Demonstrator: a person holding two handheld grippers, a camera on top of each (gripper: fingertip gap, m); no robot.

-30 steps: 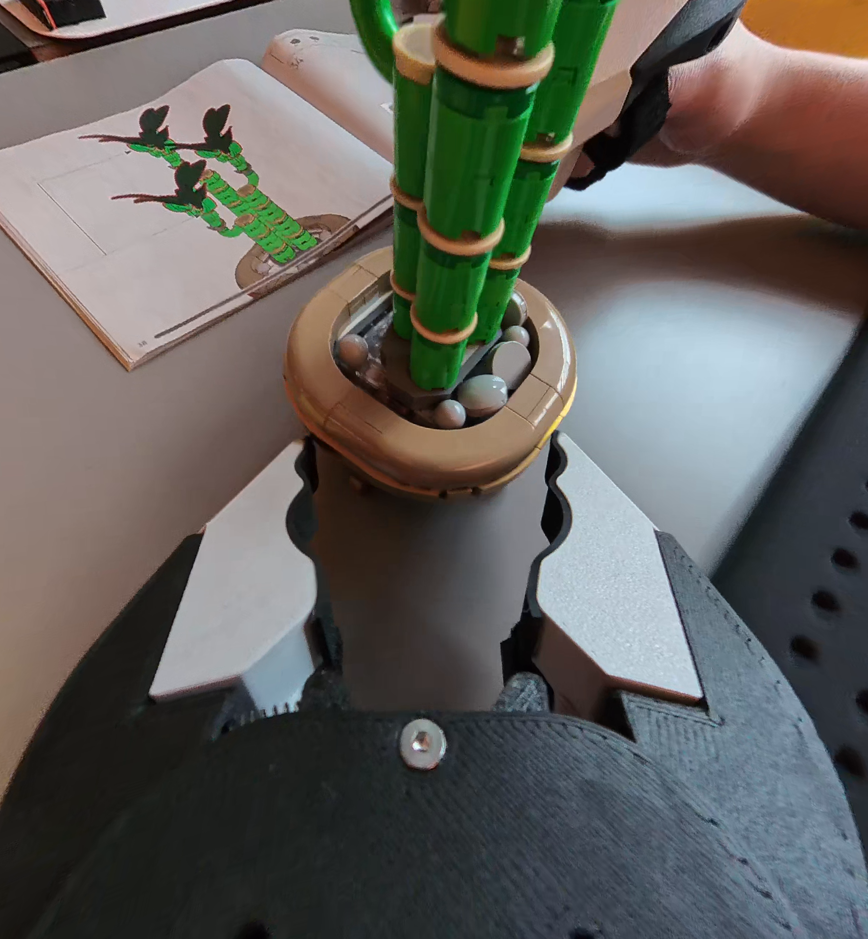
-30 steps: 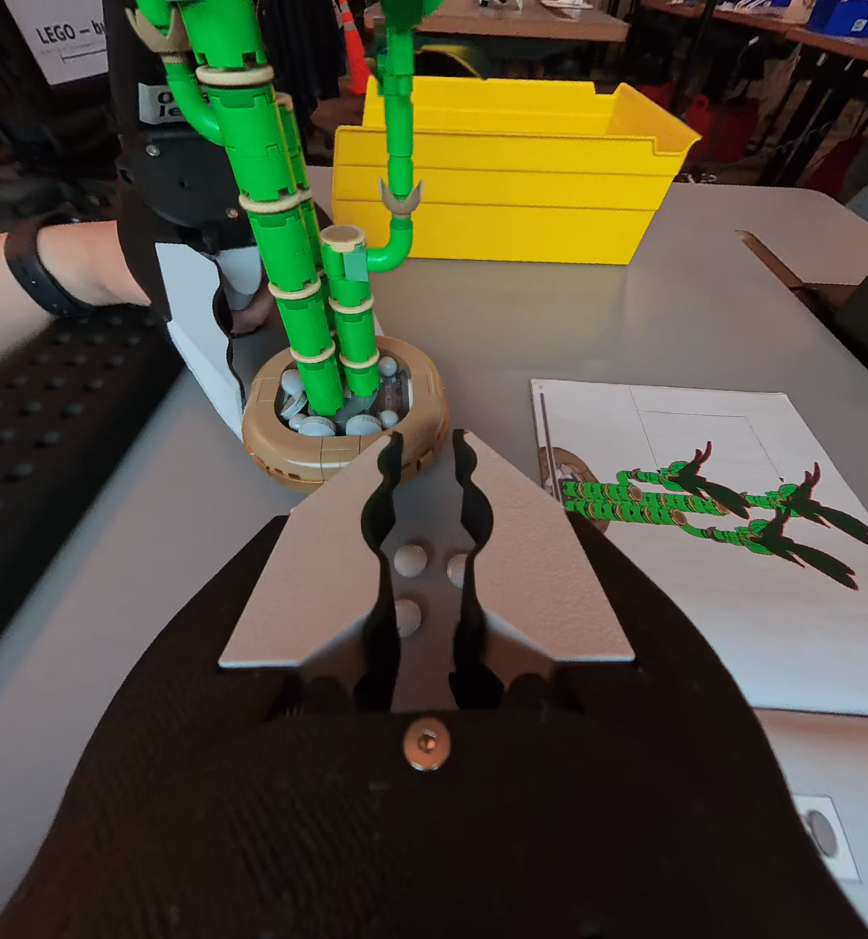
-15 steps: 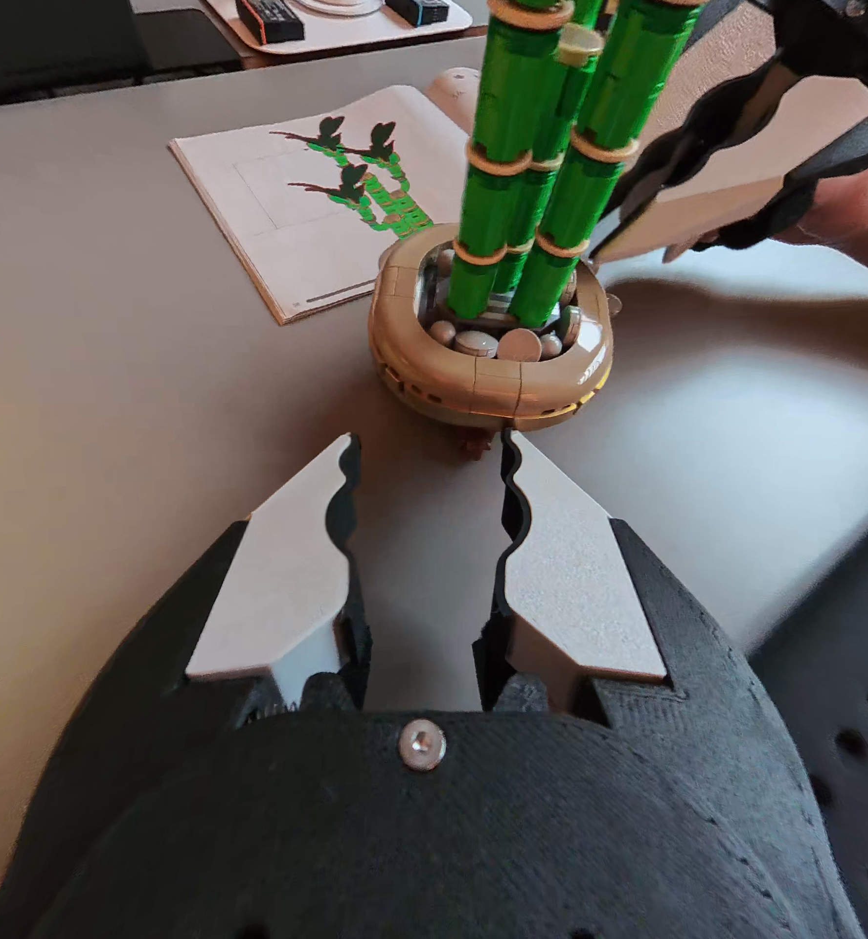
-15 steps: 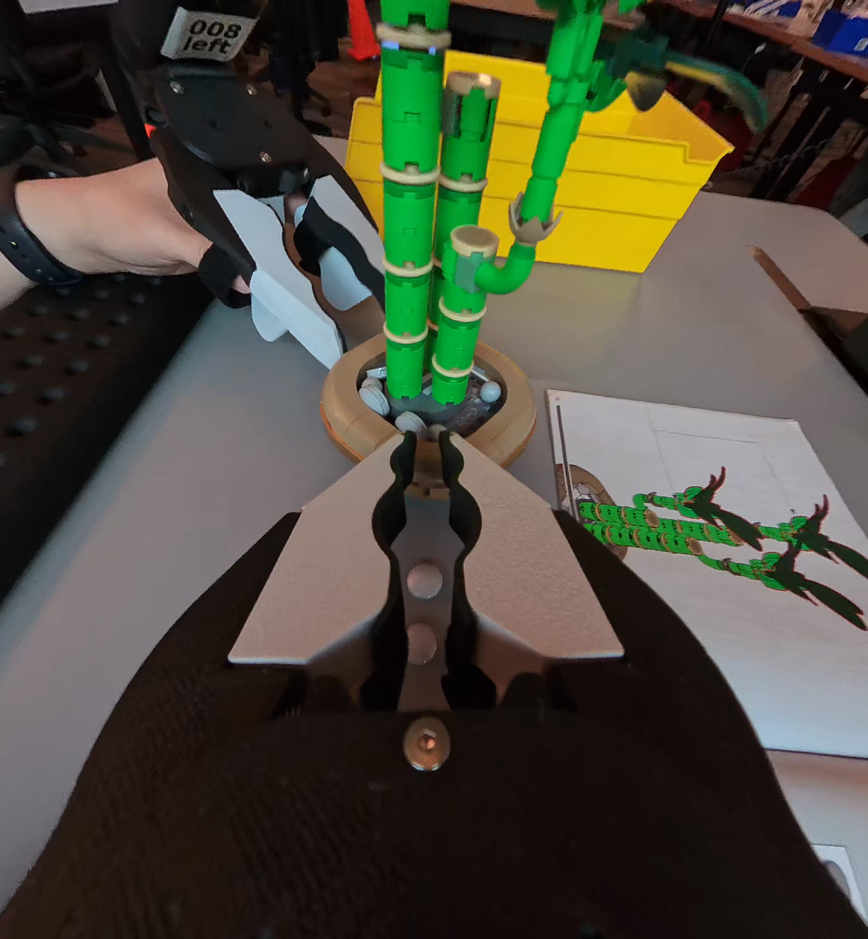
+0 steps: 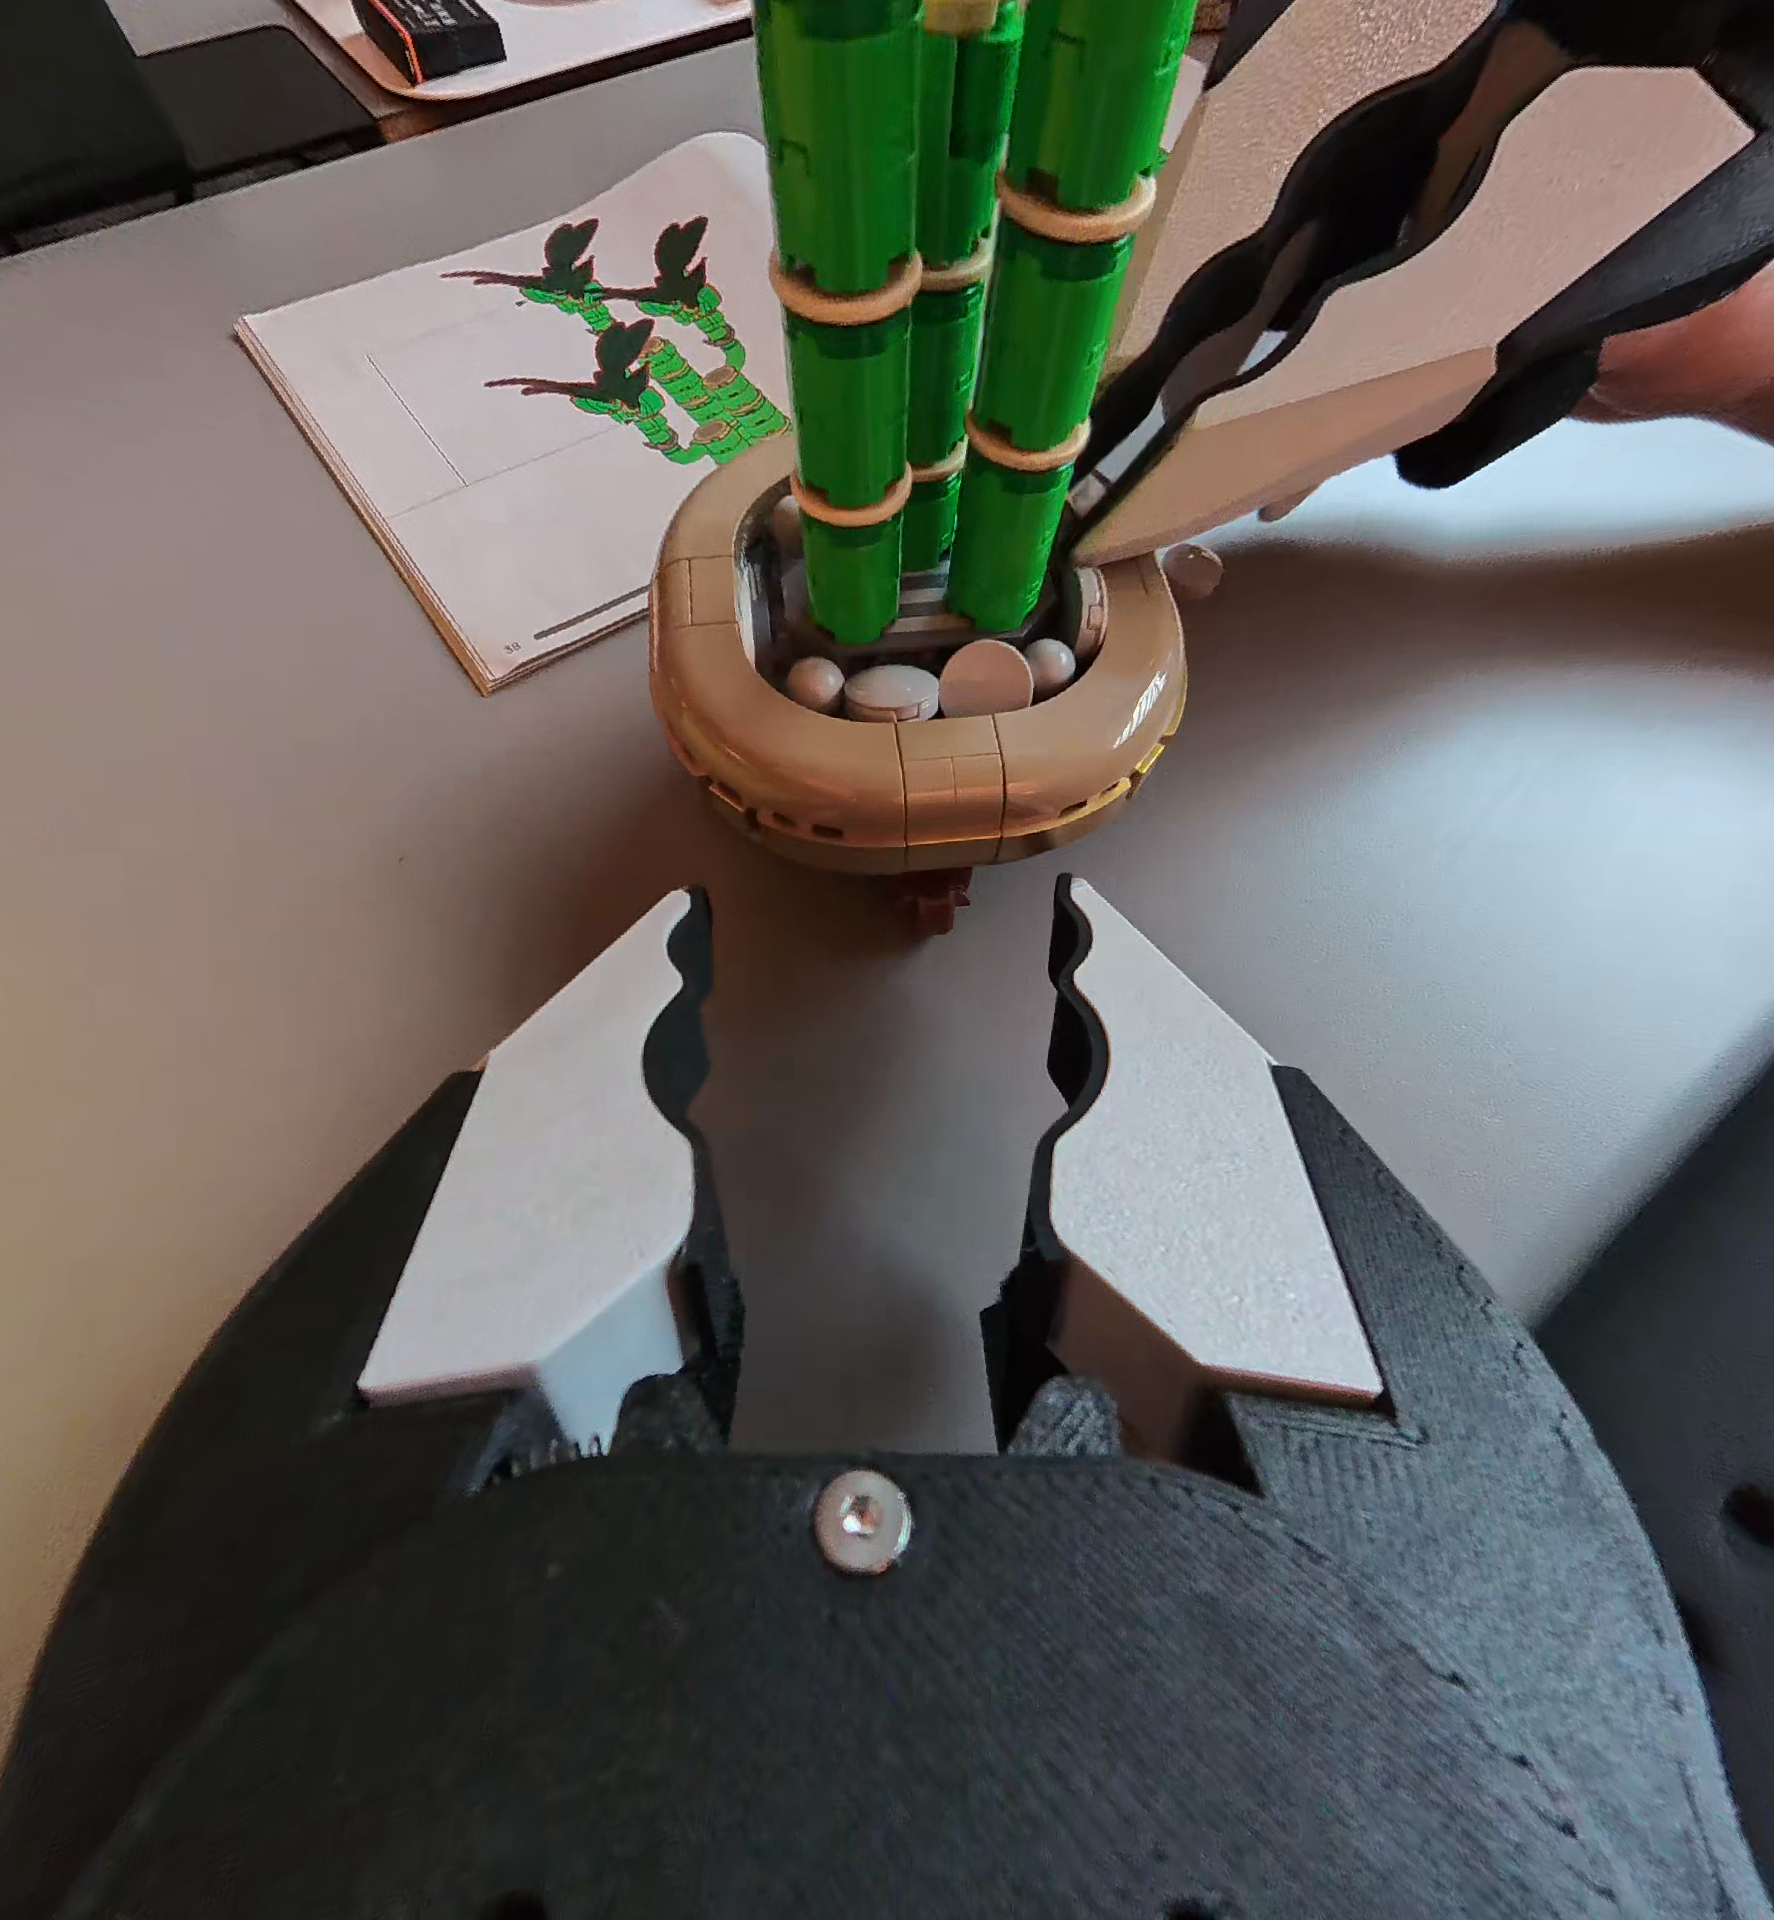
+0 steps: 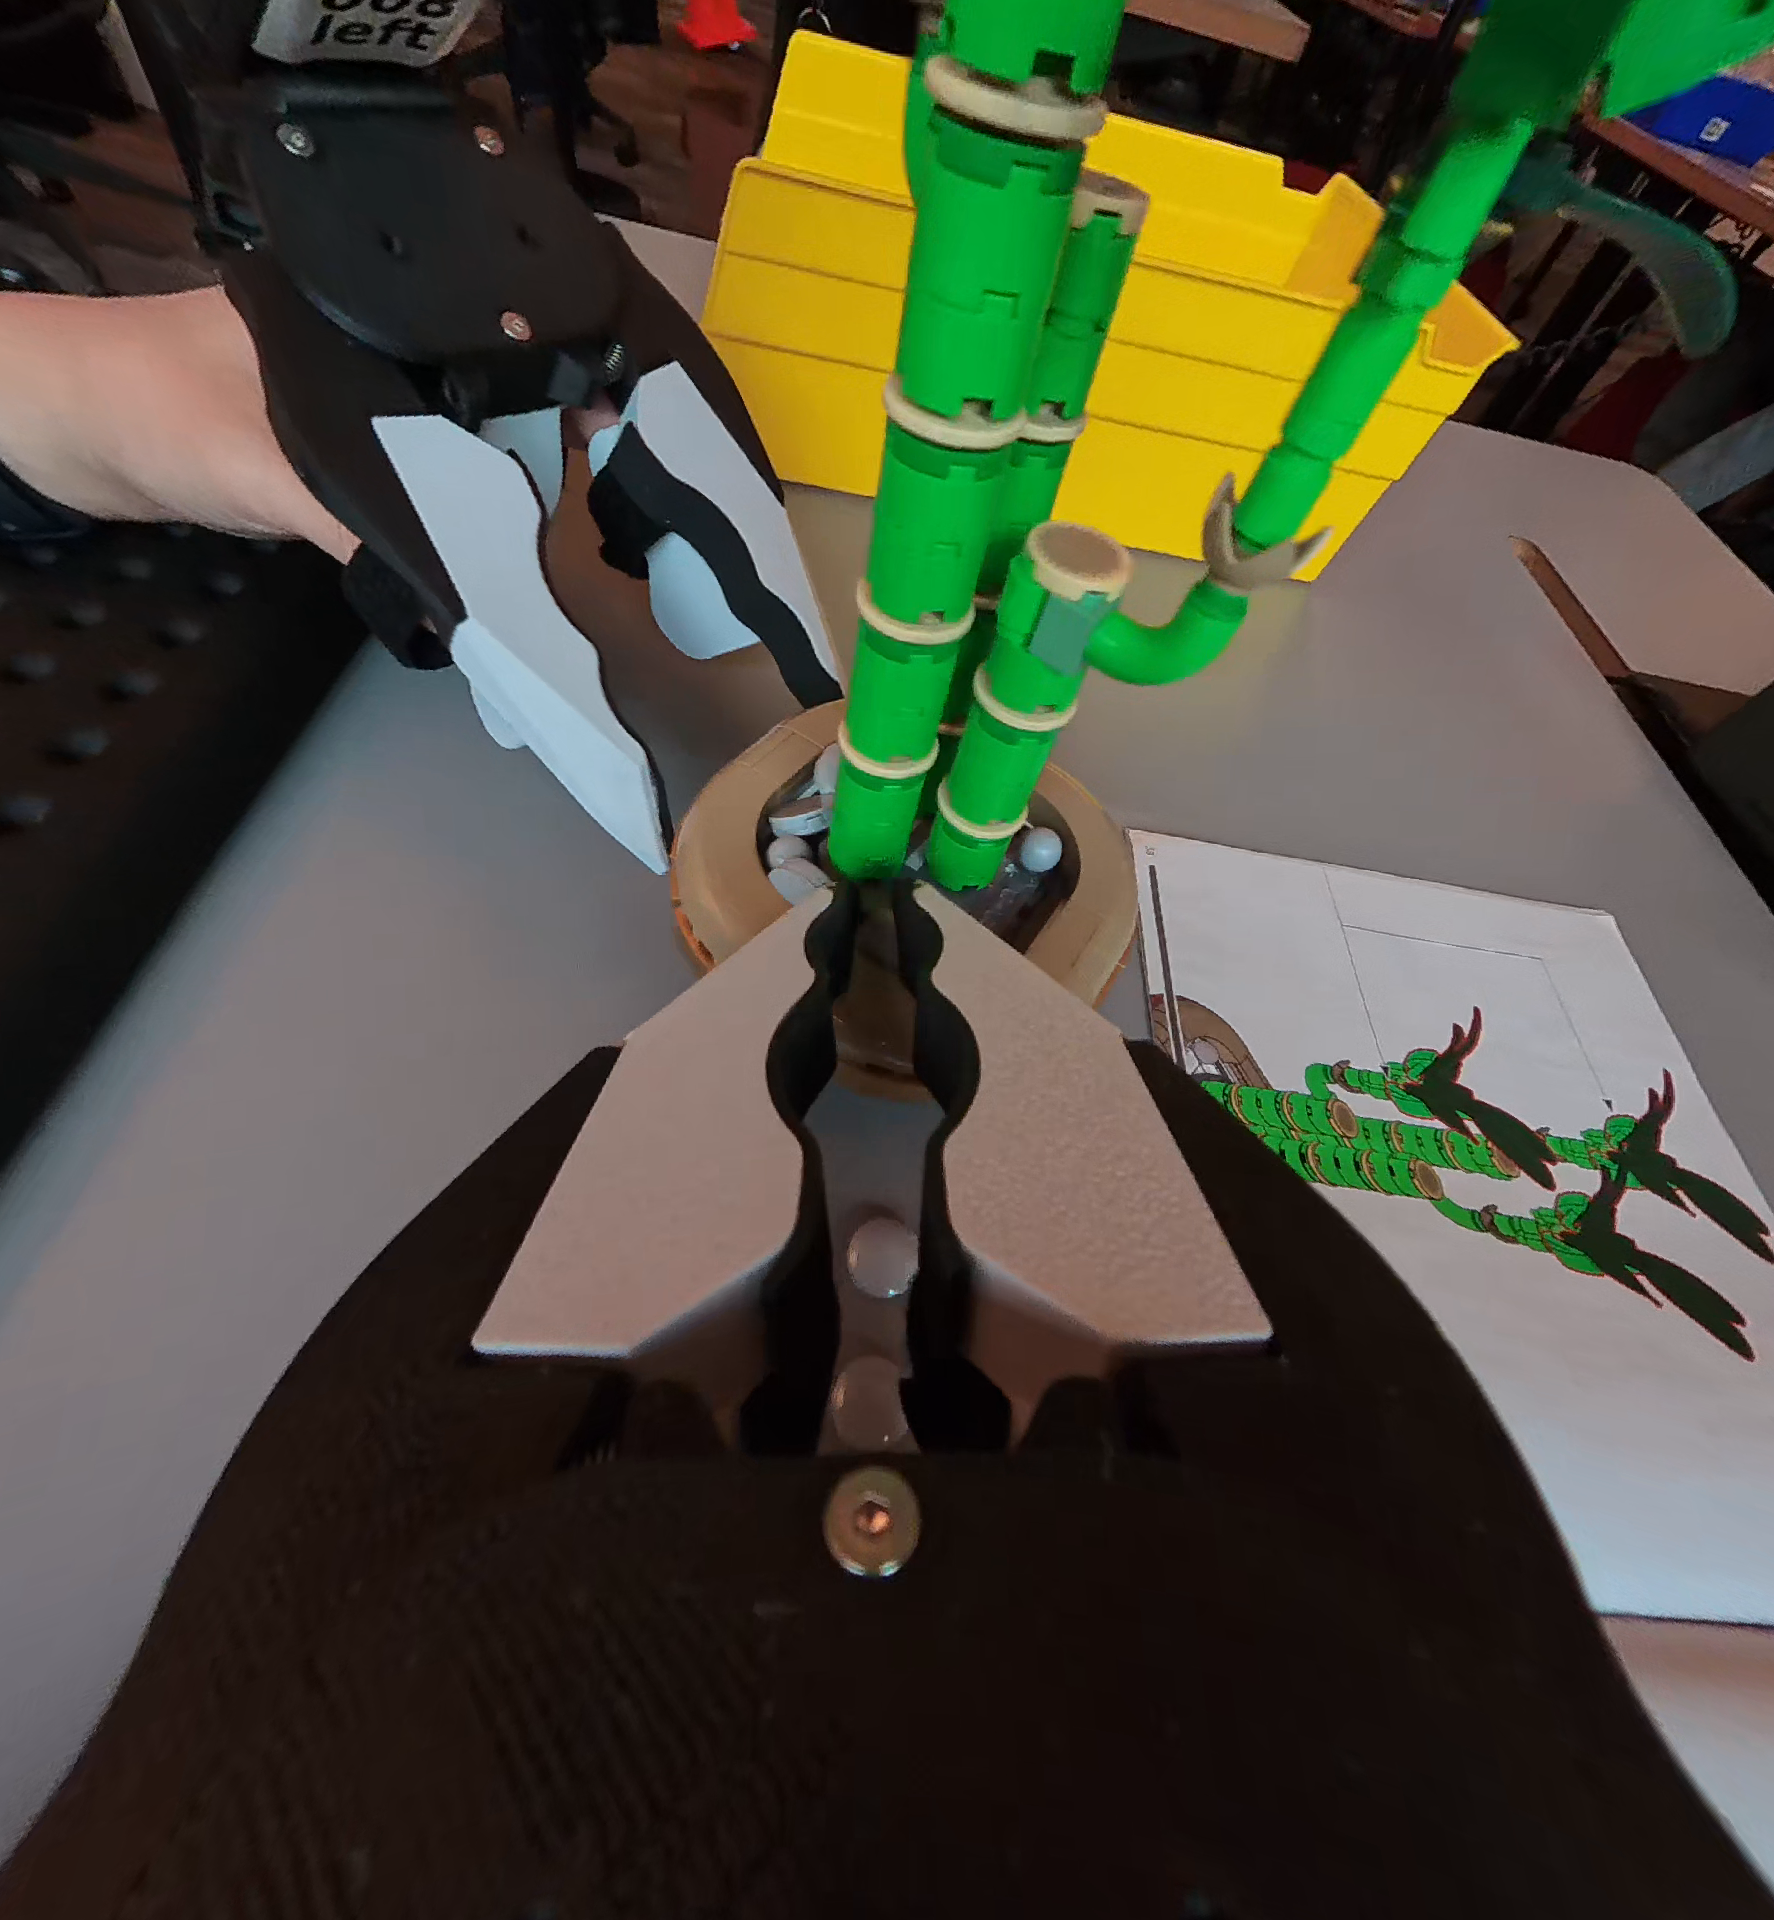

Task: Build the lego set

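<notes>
Two grippers bracket one model, and my next move turns on how they sit around it. Starting at the left of the left wrist view, the open instruction booklet (image 5: pixel 509 416) lies flat on the grey table (image 5: pixel 239 831), far-left of the build. Just right of it stands the lego bamboo (image 5: pixel 966 312): thick green stalks banded with tan rings, rising upright out of a rounded tan pot (image 5: pixel 924 779) whose well holds grey pebble pieces. The long axis runs straight up, out of the frame's top.

My left gripper (image 5: pixel 878 914) has its jaws spread wide with nothing between them, aimed at the pot's near wall and just short of touching it; a small dark-red piece pokes out under the pot right ahead of the gap.

Farther right, my right gripper (image 5: pixel 1085 520) comes in from the far-right, slanting down, its jaws drawn narrow with the tips at the base of the rightmost stalk, at the pot's rim. From its own camera the tips (image 6: pixel 878 904) meet the foot of a stalk, but whether they pinch a piece I cannot tell. I judge the right one nearer the work.

A yellow bin (image 6: pixel 1226 343) sits beyond.
</notes>
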